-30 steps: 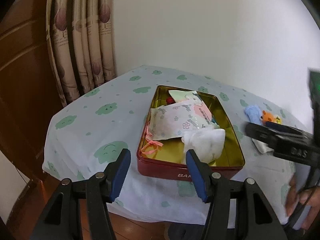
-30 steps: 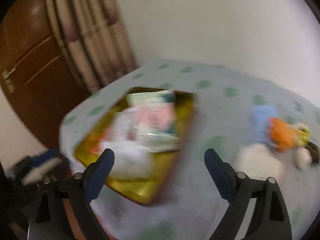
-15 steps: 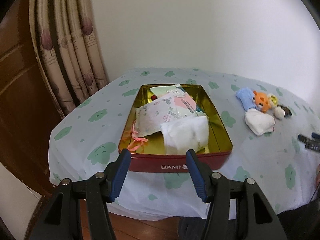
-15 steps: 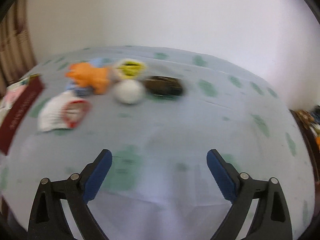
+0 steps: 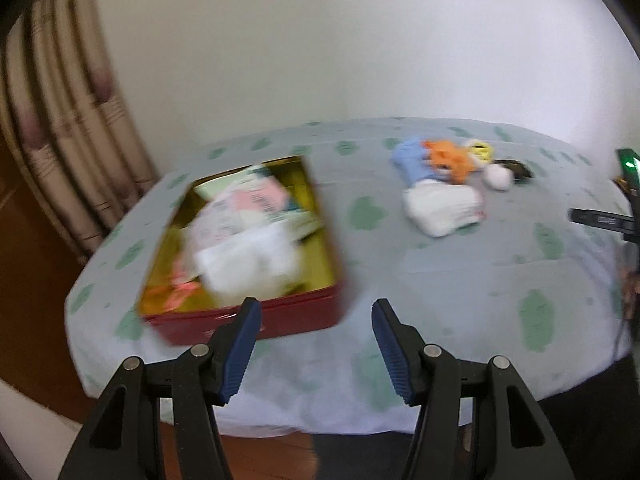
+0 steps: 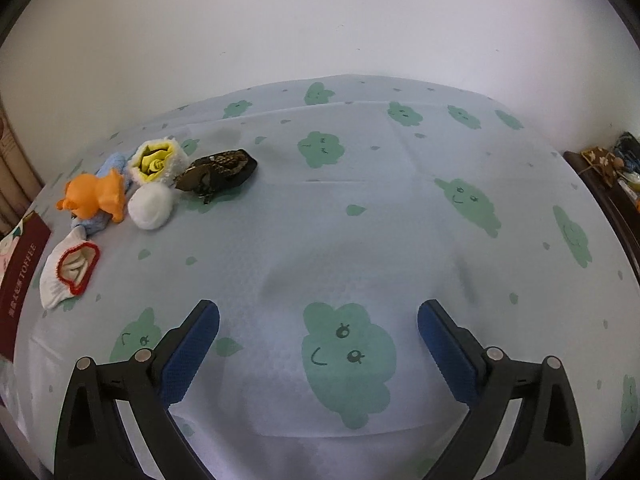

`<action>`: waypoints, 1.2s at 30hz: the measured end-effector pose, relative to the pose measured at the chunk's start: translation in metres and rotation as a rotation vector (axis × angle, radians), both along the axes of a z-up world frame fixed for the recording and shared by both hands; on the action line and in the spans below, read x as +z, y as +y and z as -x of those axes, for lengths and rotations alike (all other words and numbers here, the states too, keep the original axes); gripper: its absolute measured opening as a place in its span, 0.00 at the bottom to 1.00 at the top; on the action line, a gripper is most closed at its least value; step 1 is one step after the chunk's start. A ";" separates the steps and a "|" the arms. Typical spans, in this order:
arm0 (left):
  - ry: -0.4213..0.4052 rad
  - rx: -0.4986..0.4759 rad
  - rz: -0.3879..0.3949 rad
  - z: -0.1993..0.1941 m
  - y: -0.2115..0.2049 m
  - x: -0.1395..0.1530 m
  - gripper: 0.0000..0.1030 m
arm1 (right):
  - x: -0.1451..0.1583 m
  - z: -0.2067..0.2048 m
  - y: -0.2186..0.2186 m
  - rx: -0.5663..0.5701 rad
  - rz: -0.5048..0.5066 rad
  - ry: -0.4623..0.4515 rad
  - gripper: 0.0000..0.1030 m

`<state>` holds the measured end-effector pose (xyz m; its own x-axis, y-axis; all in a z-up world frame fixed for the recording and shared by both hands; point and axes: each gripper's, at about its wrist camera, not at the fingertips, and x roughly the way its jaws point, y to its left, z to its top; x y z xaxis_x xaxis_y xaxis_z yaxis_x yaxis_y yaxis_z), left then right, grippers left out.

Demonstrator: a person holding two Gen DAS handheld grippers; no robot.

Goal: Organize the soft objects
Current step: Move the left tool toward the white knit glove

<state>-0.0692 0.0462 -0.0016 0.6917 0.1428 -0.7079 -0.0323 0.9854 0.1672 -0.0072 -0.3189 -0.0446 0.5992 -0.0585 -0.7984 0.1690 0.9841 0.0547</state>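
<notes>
- Starting at the left, you have a red tin [image 5: 248, 322] on the cloud-print tablecloth [image 6: 400, 208] that already holds several soft pieces: a white bundle [image 5: 248, 264], pale printed packets and something pink at its near corner. That part of the sorting looks done.
- Moving right, you have a cluster lying loose on the cloth, well apart from the tin: a white sock with a red cuff [image 6: 72, 268], a blue cloth [image 5: 410, 160], an orange plush animal [image 6: 94, 196], a white pompom [image 6: 152, 204], a yellow-and-white fuzzy piece [image 6: 158, 160] and a dark patterned pouch [image 6: 218, 172]. These look like what is left.
- Your left gripper [image 5: 316, 344] has its jaws apart with nothing between them, near the tin's front wall.
- Your right gripper [image 6: 318, 352] is opening wide over bare cloth, empty, with the cluster off to its left.
- Motion blur smears the tin's contents in the left view, so you cannot name each piece; the right view shows only the tin's edge, and the blue cloth is half hidden behind the plush.
</notes>
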 end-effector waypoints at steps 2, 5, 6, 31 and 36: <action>0.012 -0.050 0.003 -0.007 -0.017 -0.001 0.57 | -0.001 -0.001 0.004 0.019 0.000 -0.001 0.97; 0.043 -0.132 0.042 -0.022 -0.042 -0.003 0.57 | -0.002 -0.002 0.004 0.032 -0.010 -0.003 0.98; 0.052 -0.144 0.054 -0.026 -0.047 -0.003 0.57 | -0.002 -0.002 0.004 0.037 -0.019 -0.001 0.98; 0.289 -0.028 0.461 -0.182 -0.047 -0.057 0.57 | -0.004 -0.004 0.004 0.087 -0.074 -0.009 0.99; 0.295 -0.033 0.483 -0.192 -0.049 -0.064 0.57 | -0.004 -0.005 0.004 0.092 -0.077 -0.006 0.99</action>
<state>0.1230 -0.0030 -0.0660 0.4534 -0.2635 -0.8515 -0.0203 0.9520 -0.3054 -0.0023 -0.3145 -0.0491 0.6036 0.0585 -0.7951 0.0777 0.9882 0.1317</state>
